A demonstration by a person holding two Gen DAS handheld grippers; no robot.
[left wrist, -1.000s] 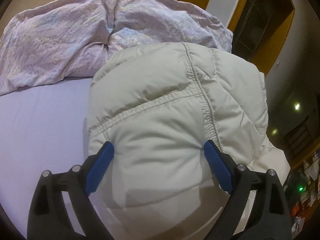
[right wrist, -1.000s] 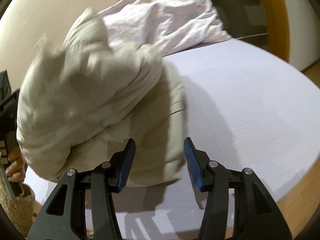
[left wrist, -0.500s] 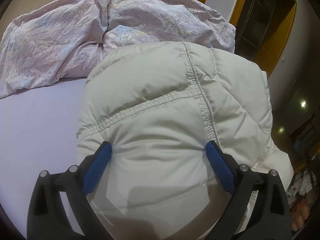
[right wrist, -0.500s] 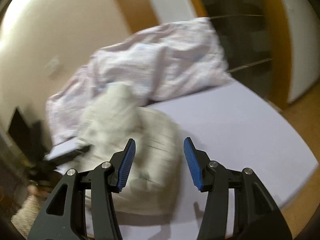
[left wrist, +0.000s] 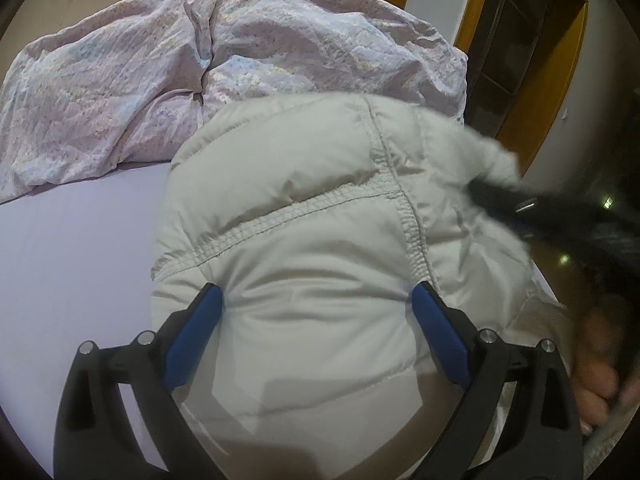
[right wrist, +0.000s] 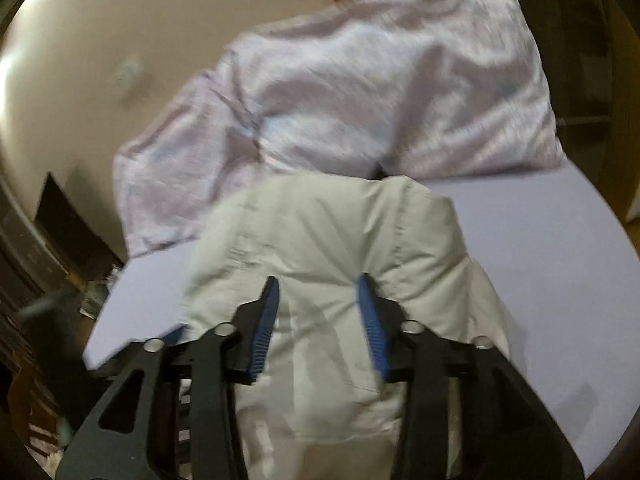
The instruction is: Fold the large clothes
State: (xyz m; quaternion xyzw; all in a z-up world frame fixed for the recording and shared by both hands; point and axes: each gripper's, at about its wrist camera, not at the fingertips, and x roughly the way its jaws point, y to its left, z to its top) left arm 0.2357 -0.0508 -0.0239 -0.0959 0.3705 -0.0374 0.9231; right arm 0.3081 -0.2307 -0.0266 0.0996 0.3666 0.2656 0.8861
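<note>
Puffy cream quilted jacket [left wrist: 304,208], bunched thick.

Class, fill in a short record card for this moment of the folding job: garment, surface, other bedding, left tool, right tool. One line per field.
garment: cream padded jacket, bunched up on the bed
surface: lilac bed sheet
other bedding: crumpled floral duvet lying behind the jacket
left tool: pads set wide, pressed into a thick bulge of the jacket
right tool: jaws closing, with a fold of the jacket between them
image quality: right wrist view is motion-blurred
</note>
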